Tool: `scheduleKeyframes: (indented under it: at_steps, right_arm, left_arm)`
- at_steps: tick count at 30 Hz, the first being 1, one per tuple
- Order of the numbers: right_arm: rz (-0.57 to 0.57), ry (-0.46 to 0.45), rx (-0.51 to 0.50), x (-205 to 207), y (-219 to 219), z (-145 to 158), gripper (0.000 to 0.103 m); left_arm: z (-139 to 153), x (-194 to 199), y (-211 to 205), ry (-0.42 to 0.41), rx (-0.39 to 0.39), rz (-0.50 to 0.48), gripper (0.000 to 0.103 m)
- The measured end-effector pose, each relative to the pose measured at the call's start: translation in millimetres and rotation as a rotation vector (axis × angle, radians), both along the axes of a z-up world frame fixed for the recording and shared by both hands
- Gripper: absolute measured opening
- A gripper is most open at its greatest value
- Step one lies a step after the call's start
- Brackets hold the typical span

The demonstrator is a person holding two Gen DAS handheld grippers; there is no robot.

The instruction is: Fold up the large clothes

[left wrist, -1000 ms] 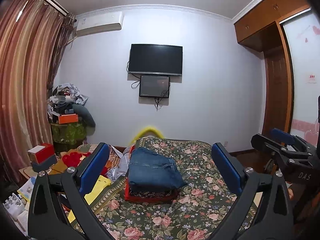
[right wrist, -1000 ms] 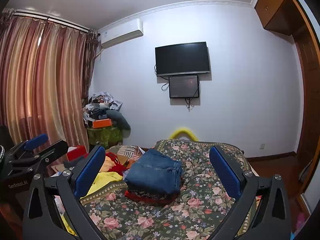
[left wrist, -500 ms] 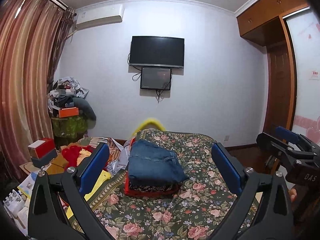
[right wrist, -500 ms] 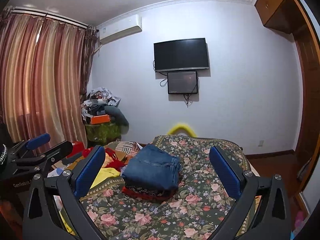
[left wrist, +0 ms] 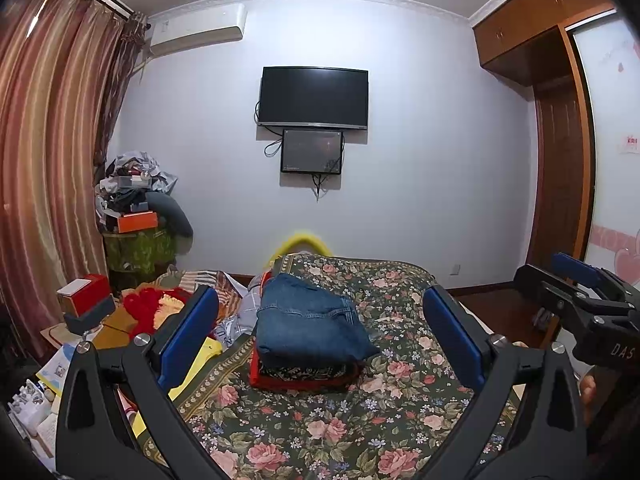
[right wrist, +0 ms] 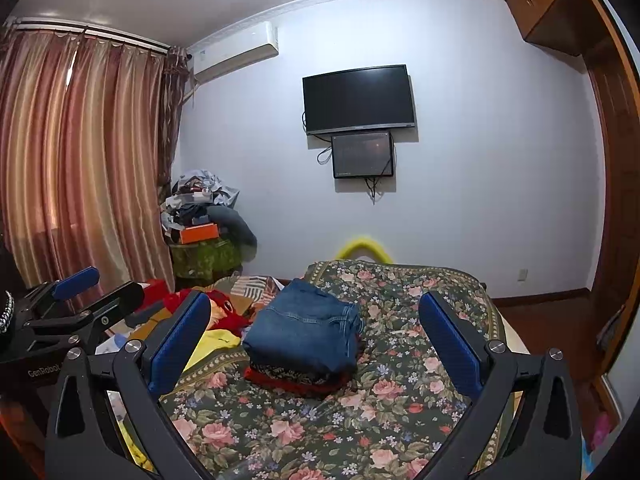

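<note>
Folded blue jeans lie on top of a folded dark patterned and red garment, stacked on the floral bedspread. The stack also shows in the right wrist view. My left gripper is open and empty, held above the bed short of the stack. My right gripper is open and empty, also back from the stack. The right gripper shows at the right edge of the left wrist view; the left gripper shows at the left edge of the right wrist view.
Loose red and yellow clothes and boxes lie left of the bed. A cluttered green stand stands by the striped curtains. A TV hangs on the far wall. A wooden wardrobe stands on the right.
Both grippers have tilted slightly upward and drawn a little back, so the stack sits lower in both views. Both stay open and empty. The clothes have not moved.
</note>
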State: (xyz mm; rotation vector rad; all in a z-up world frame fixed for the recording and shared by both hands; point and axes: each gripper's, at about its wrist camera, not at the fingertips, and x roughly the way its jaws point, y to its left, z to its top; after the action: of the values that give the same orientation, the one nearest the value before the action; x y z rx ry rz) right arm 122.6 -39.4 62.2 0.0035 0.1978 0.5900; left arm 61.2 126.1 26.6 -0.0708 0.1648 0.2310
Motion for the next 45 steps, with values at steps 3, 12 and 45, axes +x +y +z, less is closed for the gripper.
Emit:
scheduleKeyframes:
  at_steps: [3, 12, 45]
  right_arm:
    - [0.000, 0.007, -0.001, 1.7, -1.0, 0.1, 0.103]
    - [-0.003, 0.012, -0.002, 2.9, -1.7, -0.2, 0.103]
    - [-0.003, 0.036, -0.004, 3.1, 2.8, -4.7, 0.103]
  left_arm:
    - [-0.4, 0.9, -0.5, 0.003, -0.001, 0.001, 0.103]
    - [-0.4, 1.2, -0.1, 0.006, 0.000, -0.011, 0.103]
    - [-5.9, 3.2, 7.1, 0.022, -0.029, -0.068, 0.103]
